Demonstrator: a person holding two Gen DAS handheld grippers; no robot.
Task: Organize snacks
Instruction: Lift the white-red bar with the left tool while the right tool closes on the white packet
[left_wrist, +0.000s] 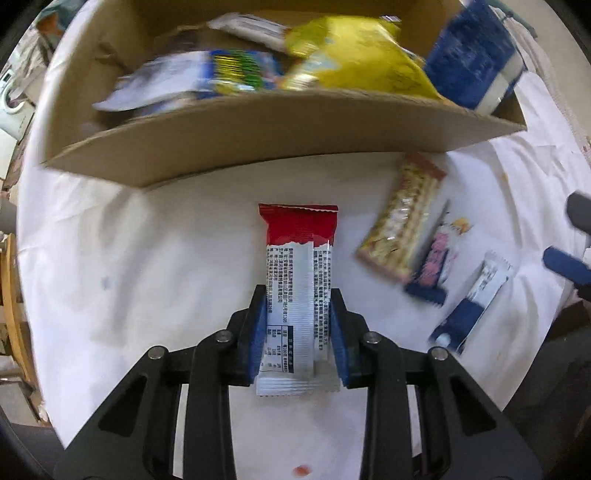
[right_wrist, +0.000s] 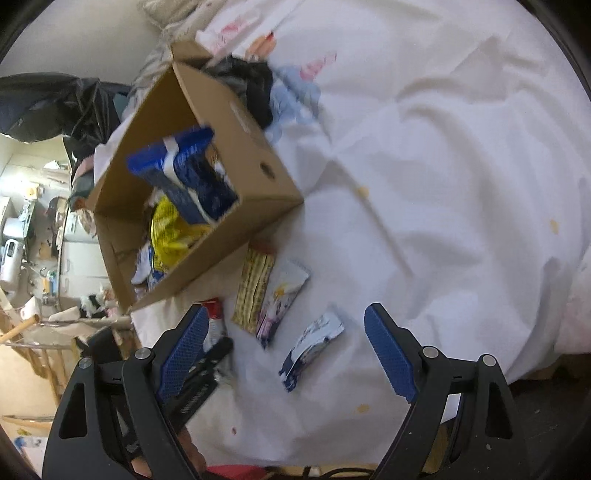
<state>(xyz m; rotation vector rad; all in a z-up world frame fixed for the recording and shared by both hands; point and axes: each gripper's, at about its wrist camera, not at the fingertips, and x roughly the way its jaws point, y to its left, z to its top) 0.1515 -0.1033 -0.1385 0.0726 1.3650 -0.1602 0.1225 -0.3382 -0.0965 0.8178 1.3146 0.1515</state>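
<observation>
A red-and-white snack packet (left_wrist: 295, 266) lies on the white cloth, and my left gripper (left_wrist: 297, 291) is shut on it, with a blue pad pressed against each long side. The open cardboard box (left_wrist: 258, 129) stands just beyond it and holds a yellow bag (left_wrist: 354, 59), a dark blue pack (left_wrist: 472, 62) and other snacks. My right gripper (right_wrist: 287, 308) is open above the cloth with nothing held. A blue-and-white packet (right_wrist: 314, 343) lies on the cloth below its fingers. A tan biscuit packet (right_wrist: 255, 288) and a pink-and-navy packet (right_wrist: 280, 302) lie side by side near the box (right_wrist: 240, 122).
The white cloth (right_wrist: 443, 184) is wrinkled and stained, with open room to the right. Dark and pale blue fabric (right_wrist: 258, 85) is heaped behind the box. The cloth's near edge drops off at the bottom. A cluttered room shows at the left.
</observation>
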